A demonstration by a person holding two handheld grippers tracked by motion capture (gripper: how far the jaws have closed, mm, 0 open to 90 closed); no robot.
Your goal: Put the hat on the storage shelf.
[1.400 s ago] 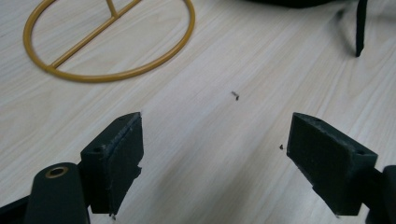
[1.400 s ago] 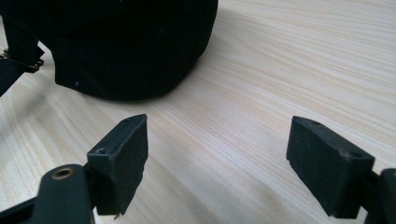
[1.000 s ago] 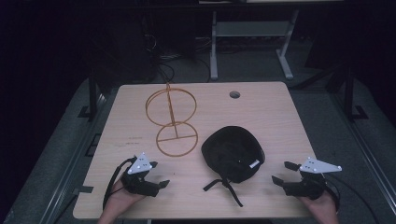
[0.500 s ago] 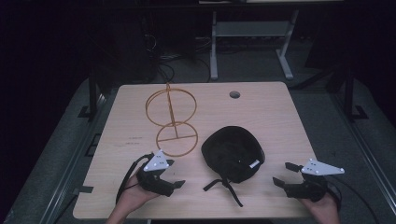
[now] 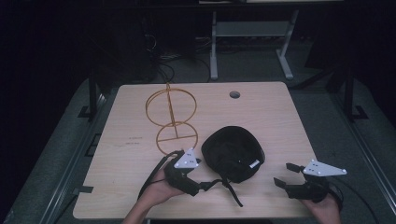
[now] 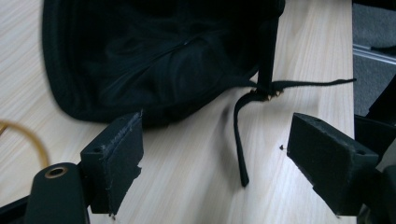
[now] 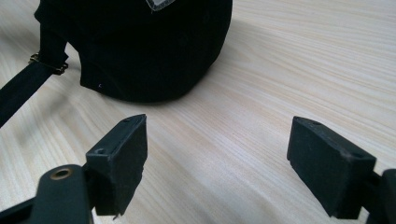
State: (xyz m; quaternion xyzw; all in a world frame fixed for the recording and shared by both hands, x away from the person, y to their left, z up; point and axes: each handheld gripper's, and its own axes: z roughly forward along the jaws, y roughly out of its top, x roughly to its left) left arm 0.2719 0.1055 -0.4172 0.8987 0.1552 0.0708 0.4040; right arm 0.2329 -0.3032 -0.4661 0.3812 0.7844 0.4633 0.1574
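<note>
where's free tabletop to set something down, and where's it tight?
Free: the far right of the light wooden table, between the round cable hole and the black fabric cap; also the left strip beside the gold wire ring stand. Tight: the near edge, where the left gripper, the cap's black strap and the right gripper crowd together.
</note>
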